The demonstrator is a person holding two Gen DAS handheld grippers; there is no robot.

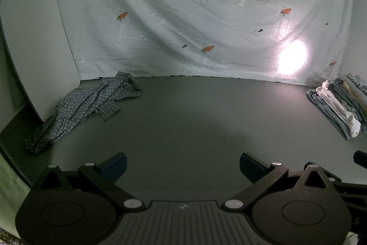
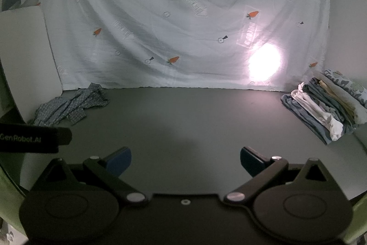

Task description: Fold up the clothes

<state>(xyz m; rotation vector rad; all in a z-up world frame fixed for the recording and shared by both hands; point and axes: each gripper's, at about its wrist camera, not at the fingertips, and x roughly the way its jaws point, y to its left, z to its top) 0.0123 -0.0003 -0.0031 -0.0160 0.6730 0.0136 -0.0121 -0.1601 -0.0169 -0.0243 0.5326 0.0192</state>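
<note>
Checked shirt (image 1: 84, 105): lay crumpled at far left of the surface (image 1: 183, 121), against a leaning white board (image 1: 34, 49) — not yet folded, judged the last piece left.
Left gripper (image 1: 183, 167): hung spread wide, empty, well short of the shirt.
Right gripper (image 2: 185, 161): likewise wide apart, nothing held.
Folded stack (image 2: 325, 107): sat at far right — judged finished.
Progress: mostly done.
</note>
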